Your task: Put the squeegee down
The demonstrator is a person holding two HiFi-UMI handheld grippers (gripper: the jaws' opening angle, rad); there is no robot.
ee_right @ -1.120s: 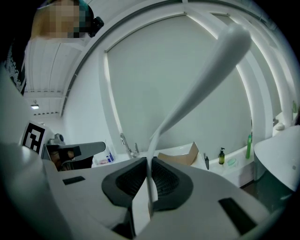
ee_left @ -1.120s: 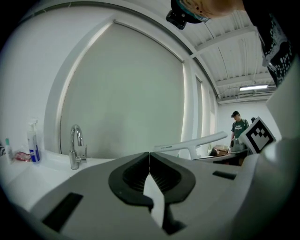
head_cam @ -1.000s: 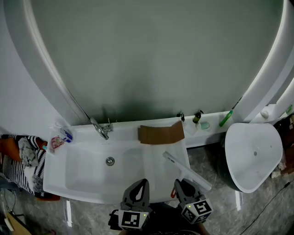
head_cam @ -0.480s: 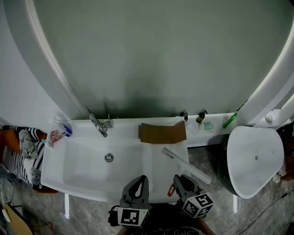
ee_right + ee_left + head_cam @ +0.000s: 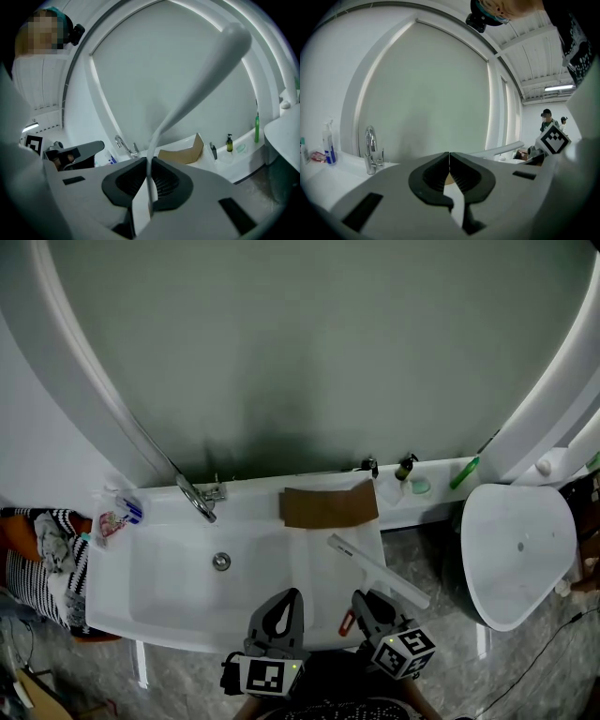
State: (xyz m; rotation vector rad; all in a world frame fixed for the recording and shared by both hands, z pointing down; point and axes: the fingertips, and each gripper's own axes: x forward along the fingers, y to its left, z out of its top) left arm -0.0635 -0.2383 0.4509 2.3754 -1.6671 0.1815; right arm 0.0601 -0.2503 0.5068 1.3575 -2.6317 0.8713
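My right gripper point(image 5: 362, 602) is shut on the handle of a white squeegee point(image 5: 377, 570), which hangs over the right part of the white sink point(image 5: 169, 601) with its bar running diagonally. In the right gripper view the squeegee point(image 5: 197, 89) rises from between the jaws of the right gripper point(image 5: 149, 176) toward the upper right. Beside it, my left gripper point(image 5: 289, 601) is over the sink's front edge. Its jaws point(image 5: 449, 161) are shut with nothing between them.
A faucet point(image 5: 201, 498) and a drain point(image 5: 221, 562) are in the basin, with a brown cardboard piece point(image 5: 328, 505) behind. A dark pump bottle point(image 5: 403, 468) and green tube point(image 5: 461, 472) stand on the ledge. A white oval bowl point(image 5: 516, 554) is at right, striped cloth point(image 5: 47, 563) at left.
Both grippers have edged slightly forward over the sink's front edge. The right one has rolled a little with the squeegee still in it.
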